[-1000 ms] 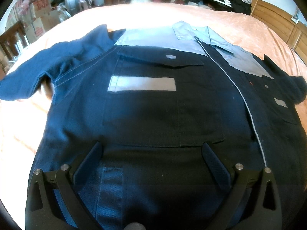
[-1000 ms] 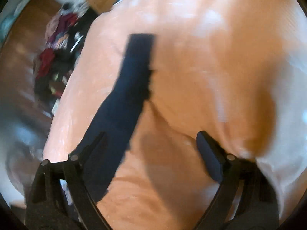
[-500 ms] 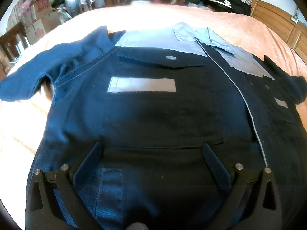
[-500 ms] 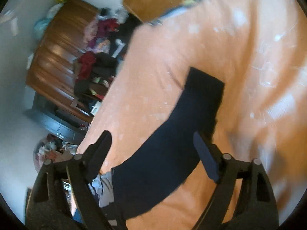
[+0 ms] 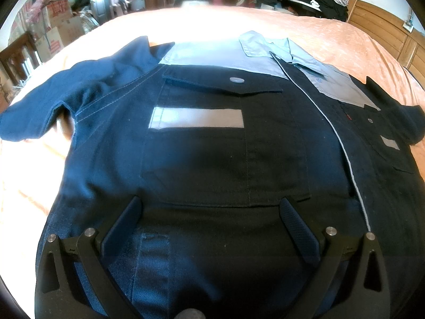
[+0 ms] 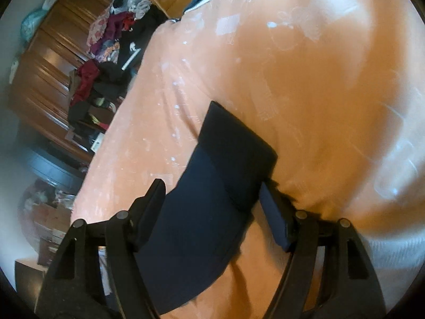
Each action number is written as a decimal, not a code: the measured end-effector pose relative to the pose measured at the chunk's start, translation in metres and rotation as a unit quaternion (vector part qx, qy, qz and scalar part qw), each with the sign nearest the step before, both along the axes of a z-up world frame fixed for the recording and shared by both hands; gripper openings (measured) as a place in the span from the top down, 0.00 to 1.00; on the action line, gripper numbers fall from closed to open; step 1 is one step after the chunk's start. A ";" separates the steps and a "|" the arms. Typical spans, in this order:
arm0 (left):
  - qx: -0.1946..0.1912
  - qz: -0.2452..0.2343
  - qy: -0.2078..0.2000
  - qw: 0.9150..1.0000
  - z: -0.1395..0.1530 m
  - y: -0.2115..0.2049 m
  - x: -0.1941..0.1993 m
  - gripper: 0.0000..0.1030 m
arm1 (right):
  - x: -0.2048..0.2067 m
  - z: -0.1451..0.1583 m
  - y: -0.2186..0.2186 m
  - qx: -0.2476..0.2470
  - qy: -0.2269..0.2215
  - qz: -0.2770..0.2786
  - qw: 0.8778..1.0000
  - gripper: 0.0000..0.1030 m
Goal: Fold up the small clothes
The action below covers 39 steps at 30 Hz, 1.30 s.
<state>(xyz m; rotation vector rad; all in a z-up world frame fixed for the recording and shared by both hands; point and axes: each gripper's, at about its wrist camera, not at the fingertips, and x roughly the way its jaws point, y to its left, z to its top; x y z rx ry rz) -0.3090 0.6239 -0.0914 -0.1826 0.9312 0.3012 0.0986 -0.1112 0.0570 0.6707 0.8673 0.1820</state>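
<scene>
A short-sleeved work shirt of navy and black cloth with a pale grey yoke and collar lies spread flat, front up, on the peach-orange patterned bedspread. Its left-hand sleeve stretches out toward the bed's edge, a grey reflective strip crosses the buttoned chest pocket, and a thin pale placket line runs down to the right. The left gripper hovers low over the shirt's lower front, jaws wide apart and holding nothing. In the right wrist view the right gripper has its jaws apart on either side of the shirt's other dark sleeve (whether the pads touch the cloth cannot be told). A heap of mixed clothes lies beyond the bed.
</scene>
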 end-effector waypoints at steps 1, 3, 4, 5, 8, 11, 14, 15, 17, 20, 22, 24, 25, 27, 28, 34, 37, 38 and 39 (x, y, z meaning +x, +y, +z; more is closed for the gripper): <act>0.000 0.000 0.000 1.000 0.000 0.000 0.000 0.00 | 0.003 -0.002 0.002 -0.006 0.003 0.000 1.000 0.30; 0.001 0.000 0.000 1.000 0.000 0.000 0.000 0.00 | 0.009 -0.005 0.007 -0.024 0.007 0.006 1.000 0.32; 0.001 0.000 0.000 1.000 0.000 0.000 0.001 0.00 | 0.010 -0.005 0.010 -0.031 0.006 0.009 0.999 0.42; 0.002 0.001 0.001 1.000 0.000 0.000 0.001 0.00 | 0.007 -0.001 0.013 -0.030 -0.003 0.012 0.999 0.68; 0.003 0.001 0.001 1.000 0.000 0.000 0.001 0.00 | -0.009 0.027 0.039 -0.011 -0.052 0.038 0.998 0.88; 0.004 0.001 0.001 1.000 0.000 0.000 0.001 0.00 | -0.033 0.068 0.104 0.008 -0.103 0.109 0.989 0.88; -0.006 0.000 0.003 1.000 0.005 0.002 0.001 0.00 | -0.064 0.106 0.204 0.047 -0.143 0.201 0.968 0.89; -0.015 -0.001 0.004 1.000 0.007 0.003 0.002 0.00 | -0.072 0.111 0.231 0.057 -0.147 0.223 0.962 0.89; -0.057 -0.008 -0.004 0.998 0.017 0.009 0.001 0.02 | -0.089 0.118 0.301 0.079 -0.148 0.274 0.947 0.89; -0.105 -0.014 -0.037 0.994 0.041 0.018 -0.007 0.11 | -0.111 0.108 0.409 0.101 -0.125 0.335 0.928 0.89; -0.103 -0.012 -0.065 0.993 0.063 0.027 -0.018 0.12 | -0.125 0.092 0.474 0.104 -0.103 0.363 0.920 0.89; -0.103 -0.007 -0.083 0.991 0.078 0.040 -0.027 0.12 | -0.137 0.075 0.534 0.105 -0.080 0.387 0.913 0.89; -0.104 -0.002 -0.087 0.991 0.083 0.048 -0.031 0.11 | -0.141 0.068 0.557 0.106 -0.071 0.395 0.910 0.89; -0.101 0.010 -0.087 0.991 0.087 0.063 -0.037 0.11 | -0.156 0.053 0.596 0.101 -0.059 0.414 0.903 0.85; -0.103 0.019 -0.086 0.991 0.087 0.072 -0.039 0.11 | -0.165 0.045 0.609 0.098 -0.049 0.425 0.898 0.82; -0.123 0.035 -0.085 0.988 0.078 0.091 -0.035 0.11 | -0.203 0.049 0.606 0.088 -0.055 0.451 0.886 0.55; -0.133 0.015 -0.087 0.987 0.074 0.082 -0.024 0.12 | -0.218 0.058 0.548 0.067 -0.097 0.428 0.896 0.39; -0.142 0.003 -0.088 0.986 0.073 0.078 -0.015 0.13 | -0.225 0.055 0.528 0.055 -0.102 0.415 0.902 0.39; -0.151 -0.009 -0.090 0.984 0.072 0.074 -0.006 0.14 | -0.231 0.049 0.508 0.039 -0.103 0.404 0.908 0.39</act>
